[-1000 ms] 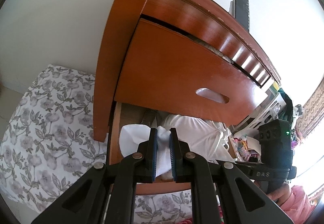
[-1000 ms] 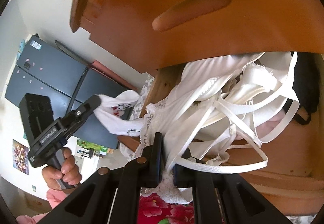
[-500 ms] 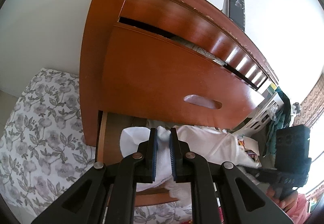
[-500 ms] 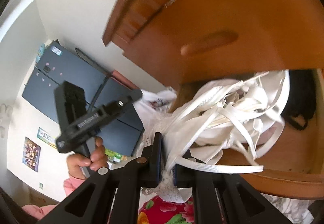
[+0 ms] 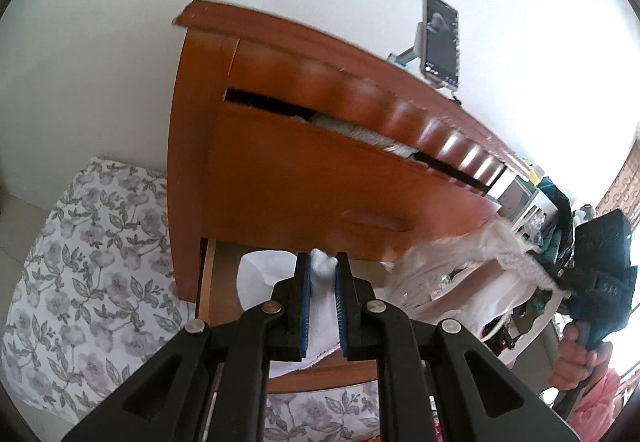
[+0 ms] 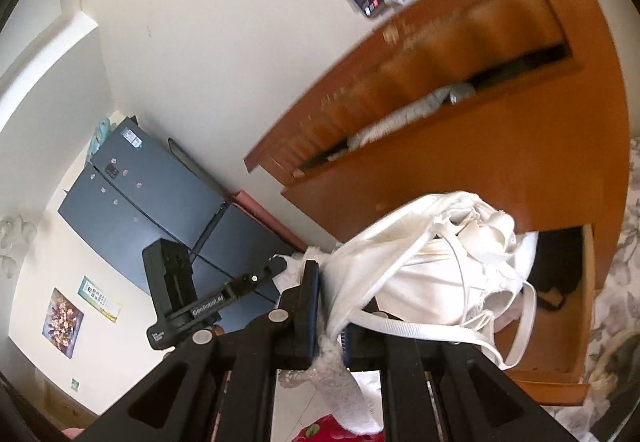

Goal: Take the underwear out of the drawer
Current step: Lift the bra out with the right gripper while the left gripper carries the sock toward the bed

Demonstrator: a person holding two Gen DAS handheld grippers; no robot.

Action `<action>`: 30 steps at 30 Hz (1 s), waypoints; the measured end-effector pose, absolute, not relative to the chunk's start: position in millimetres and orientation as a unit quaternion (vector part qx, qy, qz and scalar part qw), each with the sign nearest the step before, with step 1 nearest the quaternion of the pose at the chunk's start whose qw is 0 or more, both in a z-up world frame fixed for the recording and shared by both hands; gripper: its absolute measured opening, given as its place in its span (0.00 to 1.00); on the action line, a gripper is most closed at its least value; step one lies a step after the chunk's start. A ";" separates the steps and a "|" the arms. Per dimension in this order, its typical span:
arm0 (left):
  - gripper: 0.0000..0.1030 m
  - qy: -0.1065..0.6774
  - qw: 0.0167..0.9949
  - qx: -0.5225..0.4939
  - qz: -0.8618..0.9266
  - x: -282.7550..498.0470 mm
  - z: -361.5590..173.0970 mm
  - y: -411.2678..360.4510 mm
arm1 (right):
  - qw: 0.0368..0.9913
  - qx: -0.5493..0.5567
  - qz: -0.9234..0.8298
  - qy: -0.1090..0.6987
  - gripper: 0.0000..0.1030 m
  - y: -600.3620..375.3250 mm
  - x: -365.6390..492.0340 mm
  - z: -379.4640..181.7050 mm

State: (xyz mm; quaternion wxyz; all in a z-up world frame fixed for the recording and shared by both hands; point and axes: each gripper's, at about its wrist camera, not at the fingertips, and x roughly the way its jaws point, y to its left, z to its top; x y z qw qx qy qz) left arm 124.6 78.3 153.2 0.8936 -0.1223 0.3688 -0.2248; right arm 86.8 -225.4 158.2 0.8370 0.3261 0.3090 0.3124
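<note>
lifting white cotton-and-lace underwear bundle (image 6: 424,266) clear of the open brown wooden drawer's front edge (image 6: 560,386); left gripper (image 5: 322,274) and right gripper (image 6: 329,306) both clenched on fabric so straps don't snag.

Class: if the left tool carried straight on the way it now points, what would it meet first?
Probably the upper drawer front of the wooden dresser, just beyond the white cloth clamped in the left tool; depth is uncertain.
</note>
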 end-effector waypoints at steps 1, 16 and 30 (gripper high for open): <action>0.11 0.367 0.895 -0.121 -0.225 122.0 154.8 77.2 | 0.840 0.325 0.315 0.300 0.09 -227.4 83.7 165.9; 0.11 0.330 0.907 -0.099 -0.244 87.5 200.4 55.7 | 0.878 0.310 0.281 0.231 0.09 -282.2 34.4 234.6; 0.11 0.307 0.896 -0.046 -0.319 58.8 234.3 -53.6 | 0.914 0.307 0.164 0.206 0.09 -400.6 -58.6 242.5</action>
